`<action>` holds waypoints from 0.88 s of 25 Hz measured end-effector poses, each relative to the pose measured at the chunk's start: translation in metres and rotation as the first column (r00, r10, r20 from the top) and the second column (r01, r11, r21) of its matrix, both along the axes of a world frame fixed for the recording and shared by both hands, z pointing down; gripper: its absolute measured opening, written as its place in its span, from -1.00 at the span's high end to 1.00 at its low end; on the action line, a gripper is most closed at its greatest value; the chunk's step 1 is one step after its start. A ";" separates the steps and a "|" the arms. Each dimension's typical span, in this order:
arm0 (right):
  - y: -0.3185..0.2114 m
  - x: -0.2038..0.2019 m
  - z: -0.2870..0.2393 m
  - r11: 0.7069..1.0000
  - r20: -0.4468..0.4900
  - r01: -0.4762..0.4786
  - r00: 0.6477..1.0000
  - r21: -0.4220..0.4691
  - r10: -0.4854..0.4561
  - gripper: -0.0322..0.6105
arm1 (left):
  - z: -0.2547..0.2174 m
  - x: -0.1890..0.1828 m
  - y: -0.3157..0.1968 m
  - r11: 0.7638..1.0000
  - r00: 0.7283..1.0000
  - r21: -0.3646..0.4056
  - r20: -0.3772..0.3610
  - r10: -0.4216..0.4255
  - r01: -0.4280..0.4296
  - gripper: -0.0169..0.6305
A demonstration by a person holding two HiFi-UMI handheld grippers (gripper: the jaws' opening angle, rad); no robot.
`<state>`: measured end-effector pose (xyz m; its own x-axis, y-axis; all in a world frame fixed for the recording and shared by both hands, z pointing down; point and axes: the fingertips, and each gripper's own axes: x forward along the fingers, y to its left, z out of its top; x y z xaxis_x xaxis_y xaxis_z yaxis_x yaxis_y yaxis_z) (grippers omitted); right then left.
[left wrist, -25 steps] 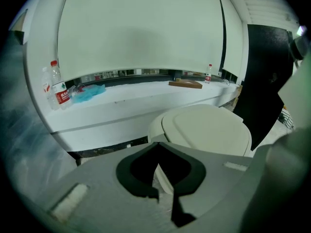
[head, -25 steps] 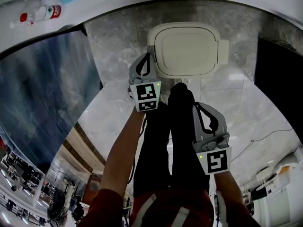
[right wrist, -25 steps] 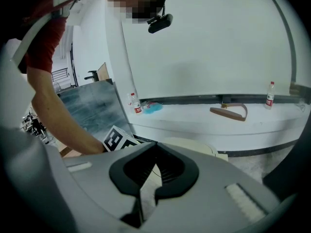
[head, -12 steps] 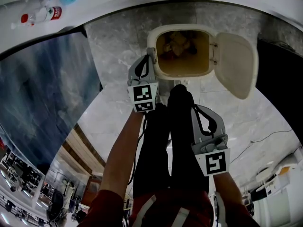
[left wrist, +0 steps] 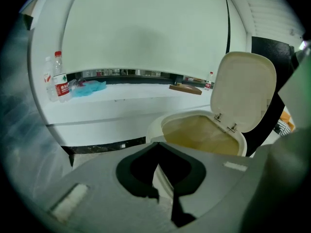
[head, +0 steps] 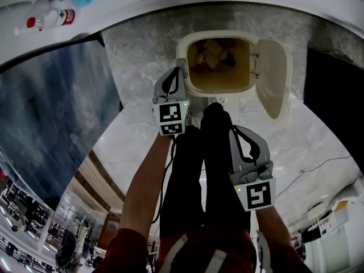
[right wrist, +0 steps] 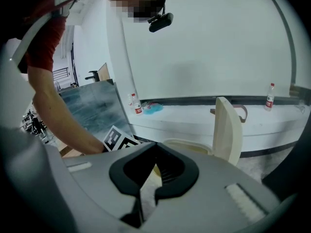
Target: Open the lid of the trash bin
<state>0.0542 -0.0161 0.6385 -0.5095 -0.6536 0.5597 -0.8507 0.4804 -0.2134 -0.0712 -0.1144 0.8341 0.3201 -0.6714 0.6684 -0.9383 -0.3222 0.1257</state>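
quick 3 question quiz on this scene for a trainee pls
1. True or false: the lid of the trash bin is closed.
2. Which is nearest the bin? A) left tongs B) right tongs C) red-capped bottle
3. Fill in: in the head view, the lid is hinged on the bin's ___ side.
Key: 1 false, it stands open; 2 A; 3 right.
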 end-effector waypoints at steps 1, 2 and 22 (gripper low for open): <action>0.001 0.001 0.000 1.000 -0.002 0.002 1.000 -0.001 -0.002 0.90 | -0.001 0.000 0.000 1.000 1.000 -0.002 0.012 0.010 -0.010 0.93; 0.002 0.001 -0.001 1.000 -0.005 0.005 1.000 -0.001 -0.005 0.90 | -0.001 -0.001 0.000 1.000 1.000 -0.008 0.019 0.015 -0.015 0.93; -0.027 -0.014 -0.116 0.986 -0.019 -0.020 1.000 0.168 0.023 0.90 | -0.175 -0.029 0.032 0.996 0.998 0.087 -0.047 -0.032 0.036 0.93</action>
